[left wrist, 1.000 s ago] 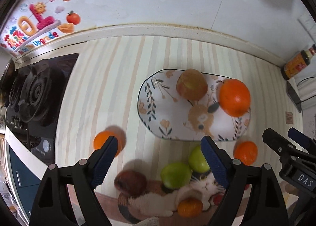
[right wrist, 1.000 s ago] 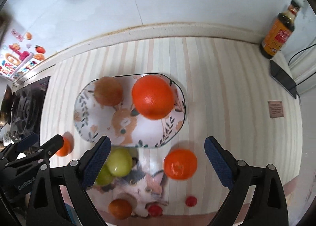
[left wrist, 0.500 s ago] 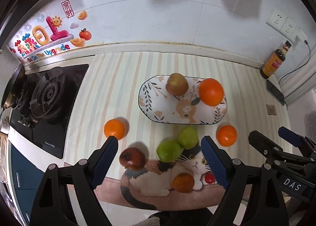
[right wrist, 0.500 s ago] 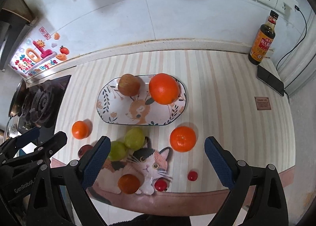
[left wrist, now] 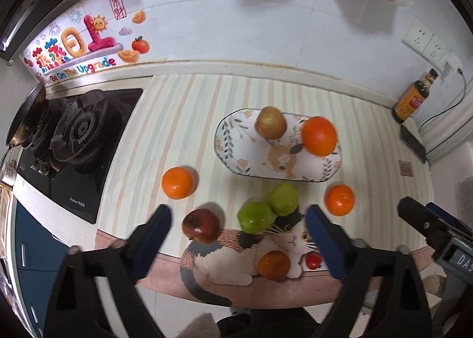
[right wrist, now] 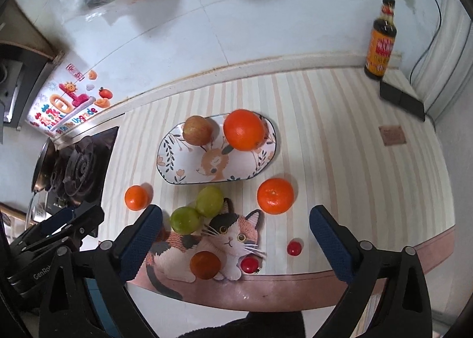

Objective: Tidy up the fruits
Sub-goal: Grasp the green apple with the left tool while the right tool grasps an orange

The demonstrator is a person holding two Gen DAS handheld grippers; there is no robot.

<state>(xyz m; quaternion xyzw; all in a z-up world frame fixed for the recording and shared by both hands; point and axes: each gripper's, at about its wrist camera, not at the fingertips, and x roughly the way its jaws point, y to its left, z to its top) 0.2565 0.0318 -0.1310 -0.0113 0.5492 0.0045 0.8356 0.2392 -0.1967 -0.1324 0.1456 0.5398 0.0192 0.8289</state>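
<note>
— While both my grippers hang above the counter's front edge, where do the fruits lie?

— My left gripper (left wrist: 238, 224) is spread wide and holds nothing; below its gap sit a dark red apple (left wrist: 201, 225) and two green fruits (left wrist: 254, 217) that touch each other at the cat mat (left wrist: 236, 258). My right gripper (right wrist: 235, 225) is spread just as wide, also with nothing in it.

— And the plate?

— The oval plate (right wrist: 177, 172) carries a reddish apple (right wrist: 197, 130) at its far left and a large orange (right wrist: 243, 130) at its far right. One mandarin (right wrist: 275, 196) rests on the striped cloth just near the plate's right end, another mandarin (right wrist: 136, 197) well to the left.

— Anything small?

— On the cat mat lie a dark orange fruit (right wrist: 205, 265) and a cherry tomato (right wrist: 250, 265); a second cherry tomato (right wrist: 294, 248) sits just right of the mat. A sauce bottle (right wrist: 381, 42) stands by the wall
</note>
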